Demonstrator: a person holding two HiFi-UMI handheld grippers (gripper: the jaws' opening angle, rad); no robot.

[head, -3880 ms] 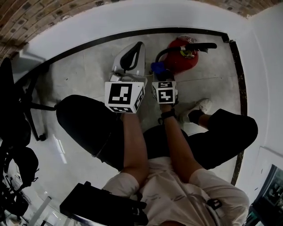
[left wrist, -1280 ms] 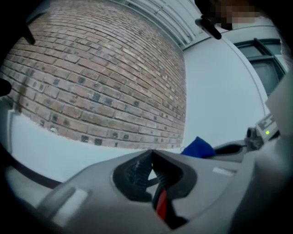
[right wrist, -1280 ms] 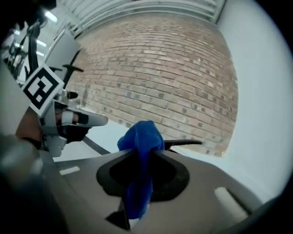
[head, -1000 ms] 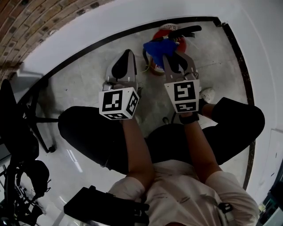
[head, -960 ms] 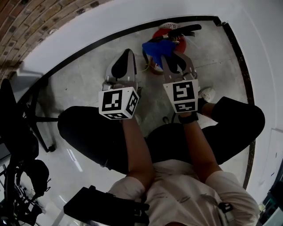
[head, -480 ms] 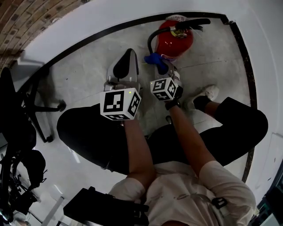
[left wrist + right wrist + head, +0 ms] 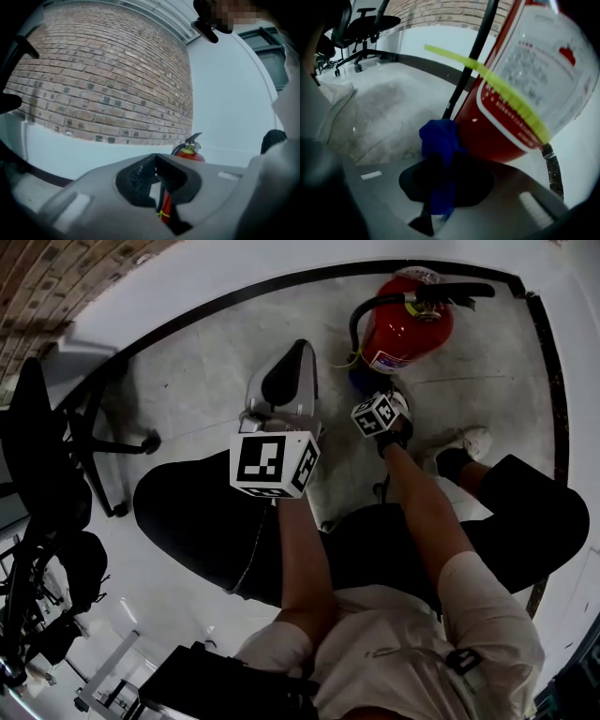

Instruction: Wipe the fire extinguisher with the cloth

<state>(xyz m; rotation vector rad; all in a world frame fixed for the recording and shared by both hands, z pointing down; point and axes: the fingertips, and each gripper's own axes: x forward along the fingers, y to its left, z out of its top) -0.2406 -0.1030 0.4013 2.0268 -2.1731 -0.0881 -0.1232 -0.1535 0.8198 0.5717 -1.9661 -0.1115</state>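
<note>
The red fire extinguisher (image 7: pixel 405 326) stands on the floor by the white wall, its black handle (image 7: pixel 452 291) on top and a black hose (image 7: pixel 356 317) down its left side. My right gripper (image 7: pixel 364 382) is low at its foot, shut on the blue cloth (image 7: pixel 439 140). In the right gripper view the cloth is pressed against the lower red body (image 7: pixel 501 129), beneath the white label (image 7: pixel 539 65) and a yellow tie (image 7: pixel 501 91). My left gripper (image 7: pixel 301 345) is shut and holds nothing, to the left of the extinguisher (image 7: pixel 190 151) and apart from it.
I see the person's knees on either side and a white shoe (image 7: pixel 473 442) right of the extinguisher. A black office chair (image 7: pixel 80 432) stands at the left. A black baseboard stripe (image 7: pixel 216 310) runs along the white wall, with a brick wall (image 7: pixel 103 79) beyond.
My right gripper has carried the cloth down from the extinguisher's top to its lower body. The left gripper stays shut in much the same place.
</note>
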